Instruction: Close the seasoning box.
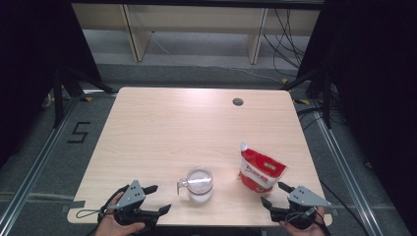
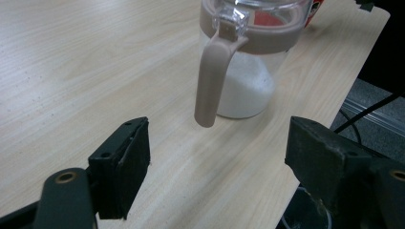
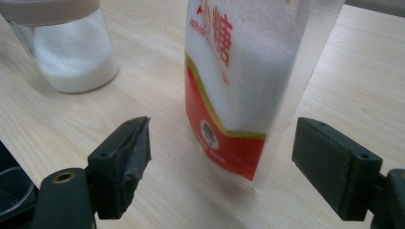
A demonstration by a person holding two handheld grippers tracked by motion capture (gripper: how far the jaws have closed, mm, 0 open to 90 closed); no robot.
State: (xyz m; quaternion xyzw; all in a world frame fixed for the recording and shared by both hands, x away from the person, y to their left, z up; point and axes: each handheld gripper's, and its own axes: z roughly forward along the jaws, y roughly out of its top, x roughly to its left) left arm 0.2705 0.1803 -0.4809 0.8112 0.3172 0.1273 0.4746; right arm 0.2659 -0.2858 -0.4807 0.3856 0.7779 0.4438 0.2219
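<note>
A pale wooden table [image 1: 162, 128] is set on a grey floor, with shelving legs and loose cables seen beyond its far edge. Near the front edge, about midway along it, a clear jar [image 1: 199, 185] with a beige lid and handle is placed upright; white granules are held in its lower part. Its handle [image 2: 210, 80] is turned toward the left gripper [image 1: 156, 199], which is held at the front left corner with jaws spread wide and nothing between them; the handle is seen beyond the gap, apart from both pads. A red and white sugar pouch [image 1: 260, 170] is stood upright near the front right corner, just beside the jar. The right gripper [image 1: 275, 194] is held at the front edge near the pouch [image 3: 239, 90], jaws wide apart, the pouch ahead of them and untouched.
</note>
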